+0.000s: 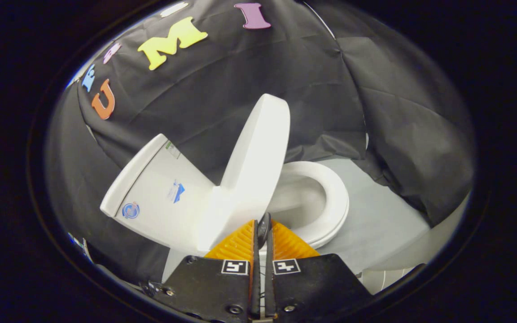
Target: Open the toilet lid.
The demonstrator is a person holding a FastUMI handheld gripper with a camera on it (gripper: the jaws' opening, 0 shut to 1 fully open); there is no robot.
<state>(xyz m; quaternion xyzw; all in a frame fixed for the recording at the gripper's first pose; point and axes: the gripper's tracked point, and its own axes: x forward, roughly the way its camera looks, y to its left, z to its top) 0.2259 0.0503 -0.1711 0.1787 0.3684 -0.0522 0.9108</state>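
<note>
A white toilet stands ahead of me, tilted in the view. Its lid (258, 152) is raised and stands nearly upright between the tank (151, 188) and the open seat ring (337, 202), so the bowl (299, 202) shows. My gripper (264, 224) is right at the lid's near edge. Its orange ribbed fingers (238, 244) are closed together, with a small dark tab (264, 226) pinched between their tips. Whether that tab is fixed to the lid I cannot tell.
The toilet rests on a pale grey floor (375, 215), which runs on to the right of the seat. Black cloth (402, 134) hangs close behind and beside the toilet, bulging in on the right. The tank carries small stickers.
</note>
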